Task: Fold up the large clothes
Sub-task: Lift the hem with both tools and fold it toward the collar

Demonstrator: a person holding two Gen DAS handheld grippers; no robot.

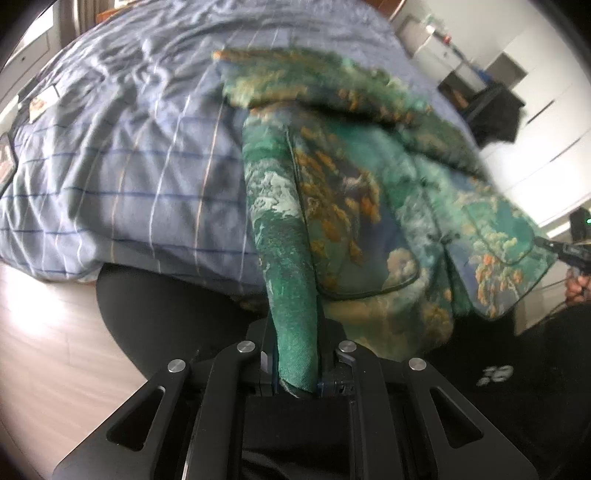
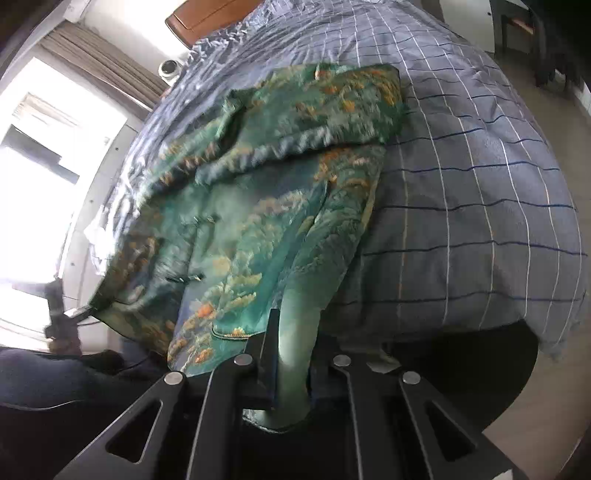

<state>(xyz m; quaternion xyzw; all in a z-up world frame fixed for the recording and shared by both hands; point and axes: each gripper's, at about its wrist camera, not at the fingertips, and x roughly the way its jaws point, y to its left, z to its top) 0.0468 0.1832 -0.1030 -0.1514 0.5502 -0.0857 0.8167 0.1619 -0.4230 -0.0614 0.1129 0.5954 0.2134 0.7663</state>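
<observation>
A green patterned jacket (image 1: 354,192) with orange and blue print and frog buttons lies on the bed, its lower hem hanging over the near edge. It also shows in the right wrist view (image 2: 258,206), with its upper part folded down over the body. My left gripper (image 1: 295,369) is shut on the jacket's left hem corner. My right gripper (image 2: 291,369) is shut on the right hem corner. The right gripper also shows at the far right of the left wrist view (image 1: 554,245), and the left gripper at the far left of the right wrist view (image 2: 79,314).
The bed is covered by a blue checked duvet (image 1: 122,173), also in the right wrist view (image 2: 480,184). A wooden headboard (image 2: 207,18) is at the far end. A window with curtains (image 2: 92,62) is on the left. White cupboards (image 1: 546,110) stand to the right. Wooden floor (image 1: 44,332) lies below.
</observation>
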